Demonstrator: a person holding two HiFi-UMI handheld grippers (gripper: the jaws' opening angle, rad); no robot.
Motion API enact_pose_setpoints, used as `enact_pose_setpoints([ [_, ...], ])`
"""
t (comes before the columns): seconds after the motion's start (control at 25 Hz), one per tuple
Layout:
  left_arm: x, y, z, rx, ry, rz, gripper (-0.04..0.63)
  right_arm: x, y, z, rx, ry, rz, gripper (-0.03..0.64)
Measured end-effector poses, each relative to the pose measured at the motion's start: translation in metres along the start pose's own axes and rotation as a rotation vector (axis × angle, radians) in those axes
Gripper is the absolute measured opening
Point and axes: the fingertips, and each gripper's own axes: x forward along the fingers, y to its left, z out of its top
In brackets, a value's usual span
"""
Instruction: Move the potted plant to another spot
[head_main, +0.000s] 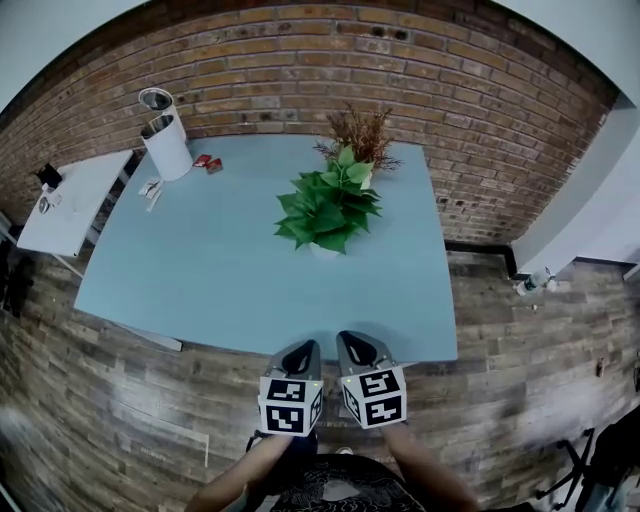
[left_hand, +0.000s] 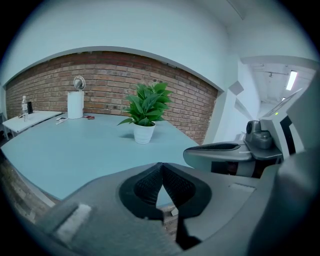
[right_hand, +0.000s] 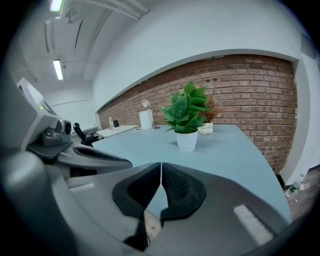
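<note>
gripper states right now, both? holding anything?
Left gripper: closed, fingers together, holding nothing.
Right gripper: closed, fingers together, holding nothing.

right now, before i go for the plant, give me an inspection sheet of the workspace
surface: light blue table, mostly bare
job's things: potted plant, green leaves in a white pot, upright, right of centre, untouched
clutter: dried plant just behind it; white canister at the far left corner, with small red items beside it
grippers: left gripper and right gripper side by side at the near edge, jaws together, nothing between them
cables: nothing seen
surroundings: brick wall behind the table; white side table to the left; bottle on the floor to the right
</note>
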Motion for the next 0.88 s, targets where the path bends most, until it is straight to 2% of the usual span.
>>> enact_pose_setpoints([
  [0.88, 0.037, 0.076, 0.056, 0.035, -0.006, -0.109, -0.003, 0.081, -0.021, 0.061, -0.014, -0.001, -0.152, 0.106],
])
